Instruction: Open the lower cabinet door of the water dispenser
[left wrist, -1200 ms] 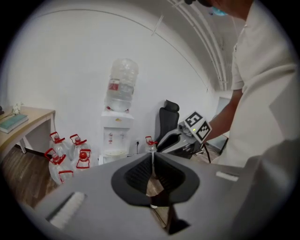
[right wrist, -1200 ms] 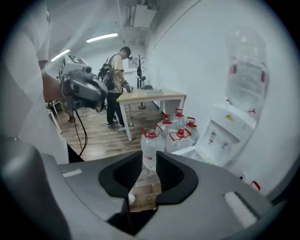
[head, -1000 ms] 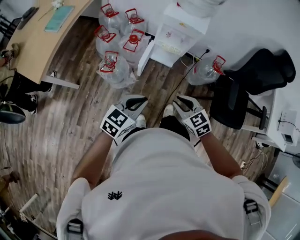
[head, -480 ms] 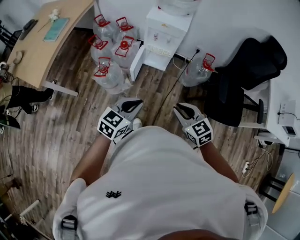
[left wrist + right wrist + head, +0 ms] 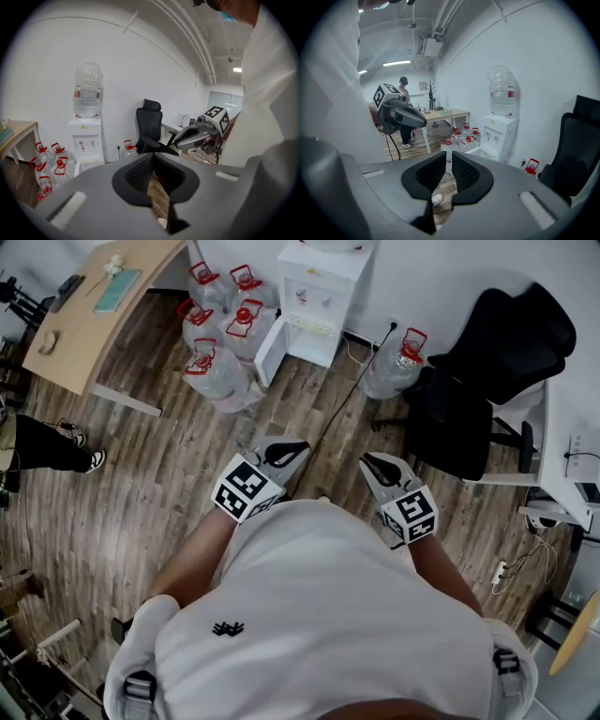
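Note:
The white water dispenser [image 5: 324, 287] stands against the far wall with a clear bottle [image 5: 87, 91] on top. Its lower cabinet door [image 5: 270, 351] hangs swung out to the left, so the cabinet is uncovered. Both grippers are held close to the person's body, well back from the dispenser. My left gripper [image 5: 292, 452] has its tips together and nothing in them; it also shows in its own view [image 5: 153, 158]. My right gripper [image 5: 373, 463] is closing, with a narrow gap [image 5: 449, 159] and nothing between the jaws. The dispenser [image 5: 499, 133] shows ahead in the right gripper view.
Several red-capped water jugs [image 5: 217, 329] crowd the floor left of the dispenser, one more jug [image 5: 394, 367] to its right. A black office chair [image 5: 487, 381] stands at the right, a wooden desk [image 5: 94, 306] at the left. A cable [image 5: 345, 404] crosses the floor. Another person [image 5: 405, 112] stands by the desk.
The person and both grippers have backed away from the dispenser, which now lies farther up the head view. The right gripper's jaws have narrowed. The cabinet door stays swung out.

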Motion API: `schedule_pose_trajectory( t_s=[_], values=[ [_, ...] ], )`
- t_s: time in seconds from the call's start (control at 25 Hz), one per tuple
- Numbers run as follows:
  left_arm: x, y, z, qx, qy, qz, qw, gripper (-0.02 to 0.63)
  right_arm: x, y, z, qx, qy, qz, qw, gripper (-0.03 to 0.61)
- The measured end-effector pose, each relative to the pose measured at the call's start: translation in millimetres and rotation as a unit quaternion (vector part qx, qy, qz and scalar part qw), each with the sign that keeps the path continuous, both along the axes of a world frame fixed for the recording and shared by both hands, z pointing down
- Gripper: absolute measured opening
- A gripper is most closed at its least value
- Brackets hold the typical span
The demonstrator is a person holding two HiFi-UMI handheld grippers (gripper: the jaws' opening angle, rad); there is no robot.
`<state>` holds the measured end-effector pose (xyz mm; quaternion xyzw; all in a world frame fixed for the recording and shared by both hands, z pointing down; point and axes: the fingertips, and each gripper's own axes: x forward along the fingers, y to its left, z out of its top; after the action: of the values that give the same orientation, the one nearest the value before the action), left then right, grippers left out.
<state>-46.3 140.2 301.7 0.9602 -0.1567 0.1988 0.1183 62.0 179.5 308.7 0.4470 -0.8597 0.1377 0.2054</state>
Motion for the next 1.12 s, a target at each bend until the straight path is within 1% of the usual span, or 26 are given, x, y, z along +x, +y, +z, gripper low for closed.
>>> schedule_pose_trajectory(
  t_s=[0.16, 0.4, 0.76, 1.12],
  values=[
    [12.9, 31.7, 1.7, -0.002, -0.004, -0.009, 0.9999, 0.058, 10.1, 25.4, 4.3, 0.002, -0.009, -0.015, 1.0, 0.038],
    [18.9, 67.7, 4.4, -0.004, -0.015, -0.017, 0.9997, 0.058, 19.7, 53.4, 1.3, 0.01, -0.011, -0.028, 1.0, 0.032],
    [28.7, 91.2, 2.6, 0.005, -0.01, -0.022, 0.9997, 0.058, 28.1, 77.7, -1.6, 0.021, -0.022, -0.022, 0.999, 0.025],
    [30.1, 105.3, 9.1, -0.002, -0.008, -0.036, 0.9993, 0.058, 36.6, 92.9, -1.5, 0.027, -0.027, -0.017, 0.999, 0.018]
  ],
)
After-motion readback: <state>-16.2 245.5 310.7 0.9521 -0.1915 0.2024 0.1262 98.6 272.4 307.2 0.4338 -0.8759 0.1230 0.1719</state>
